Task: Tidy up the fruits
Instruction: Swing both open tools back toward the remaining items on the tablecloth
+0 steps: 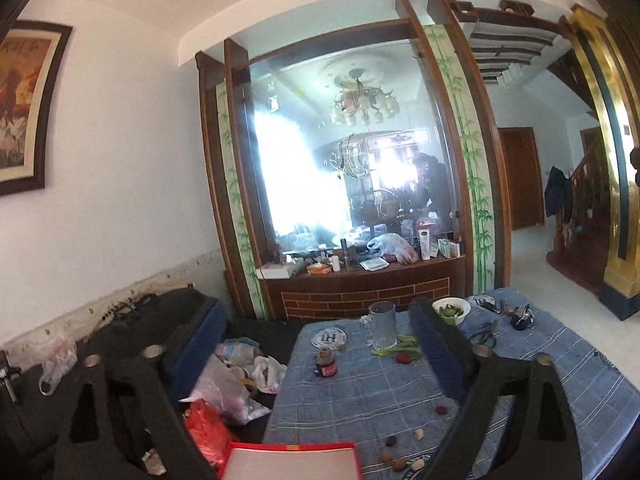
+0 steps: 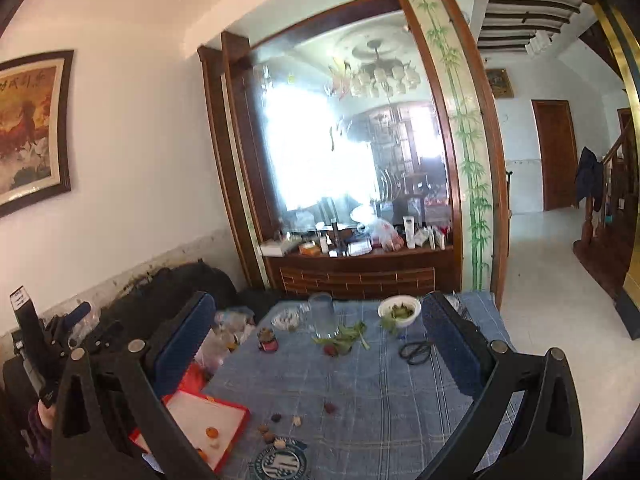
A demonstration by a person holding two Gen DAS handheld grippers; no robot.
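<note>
Several small fruits, dark red, brown and pale, lie loose on the blue checked tablecloth point(image 1: 360, 392): a dark red one point(image 1: 441, 410), another point(image 1: 391, 441) and a pale piece point(image 1: 419, 435). My left gripper point(image 1: 314, 314) is open and holds nothing, above the cloth's left edge. A red-rimmed tray point(image 2: 236, 410) with a white floor sits at the table's near left corner and holds an orange fruit point(image 2: 212, 433). My right gripper point(image 2: 320, 308) is open and holds nothing, above the table's near side. Loose fruits point(image 2: 276, 417) lie just right of the tray, with a red one point(image 2: 330, 408) beyond them.
At the table's far side stand a glass mug point(image 2: 322, 316), a white bowl of greens point(image 2: 399, 311), a small jar point(image 2: 267, 340), green leaves around a red fruit point(image 2: 330, 350), and black scissors point(image 2: 416, 352). Plastic bags point(image 1: 224, 392) and dark bags crowd the left. A mirrored cabinet point(image 1: 352, 280) stands behind.
</note>
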